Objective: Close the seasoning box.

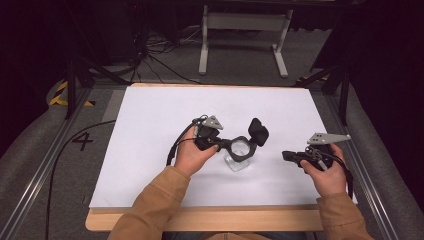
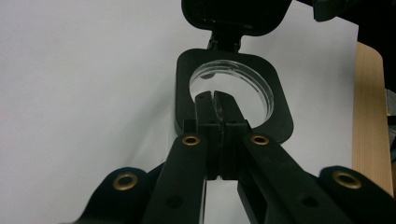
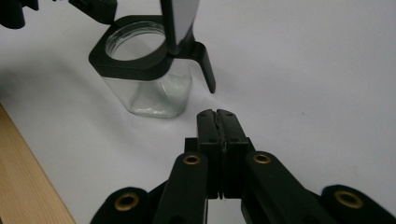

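Note:
A small clear glass jar (image 1: 239, 161) with a square black collar (image 2: 280, 121) stands on the white sheet near the table's middle. Its hinged black lid (image 1: 258, 131) is swung open and stands up on the far right side. My left gripper (image 2: 214, 95) is shut with nothing between its jaws, and its tips lie over the collar's near edge, at the jar's mouth. My right gripper (image 3: 218, 113) is also shut and empty. It is held low over the sheet to the right of the jar (image 3: 149, 88), a short gap away, and points toward it.
The white sheet (image 1: 165, 115) covers most of a wooden table, whose bare front edge (image 1: 210, 220) runs along the near side. Metal rails flank the table. Beyond it are a white stand (image 1: 205, 45) and floor cables (image 1: 160, 55).

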Action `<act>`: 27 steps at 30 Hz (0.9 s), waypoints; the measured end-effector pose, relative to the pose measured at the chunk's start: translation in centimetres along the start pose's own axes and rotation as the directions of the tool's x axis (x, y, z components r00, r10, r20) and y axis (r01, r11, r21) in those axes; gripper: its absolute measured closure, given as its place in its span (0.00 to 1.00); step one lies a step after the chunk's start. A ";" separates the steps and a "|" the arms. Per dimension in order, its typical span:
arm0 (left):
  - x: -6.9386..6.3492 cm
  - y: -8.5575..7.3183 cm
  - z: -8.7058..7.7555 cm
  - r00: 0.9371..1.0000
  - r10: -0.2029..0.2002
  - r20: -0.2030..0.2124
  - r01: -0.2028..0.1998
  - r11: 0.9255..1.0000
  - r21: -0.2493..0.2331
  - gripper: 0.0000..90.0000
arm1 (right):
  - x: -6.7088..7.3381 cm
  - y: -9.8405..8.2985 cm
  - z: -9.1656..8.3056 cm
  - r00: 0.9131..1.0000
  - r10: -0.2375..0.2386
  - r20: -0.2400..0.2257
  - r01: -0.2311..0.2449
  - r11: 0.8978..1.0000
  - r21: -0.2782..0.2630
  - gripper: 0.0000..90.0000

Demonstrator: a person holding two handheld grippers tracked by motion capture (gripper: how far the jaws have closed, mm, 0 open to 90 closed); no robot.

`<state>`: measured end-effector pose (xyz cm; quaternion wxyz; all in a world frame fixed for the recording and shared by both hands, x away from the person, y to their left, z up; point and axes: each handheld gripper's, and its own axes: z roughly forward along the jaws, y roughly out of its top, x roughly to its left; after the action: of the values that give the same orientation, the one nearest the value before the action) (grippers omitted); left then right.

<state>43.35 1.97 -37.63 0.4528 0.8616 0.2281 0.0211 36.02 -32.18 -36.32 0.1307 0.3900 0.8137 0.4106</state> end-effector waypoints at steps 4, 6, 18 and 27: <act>0.1 0.0 0.1 1.000 -0.012 -0.007 0.012 1.000 -0.012 1.00 | 0.7 1.1 0.7 1.000 -0.028 -0.002 0.028 0.999 -0.019 1.00; 0.2 -0.1 0.2 1.000 -0.014 -0.005 0.014 1.000 -0.011 1.00 | 0.8 1.6 0.9 0.999 -0.034 0.001 0.034 0.999 -0.027 1.00; 0.3 -0.2 0.2 1.000 -0.028 0.005 0.028 1.000 -0.007 1.00 | 1.2 4.6 1.4 0.998 -0.051 0.037 0.053 0.995 -0.080 1.00; 0.5 -0.4 0.4 0.999 -0.047 0.022 0.048 0.998 -0.030 1.00 | 1.8 6.0 0.8 0.997 -0.066 0.040 0.071 0.988 -0.134 1.00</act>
<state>43.75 2.08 -38.28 0.4686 0.8492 0.2434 0.0046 38.44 -28.26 -32.05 0.1852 0.3594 0.7945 0.4531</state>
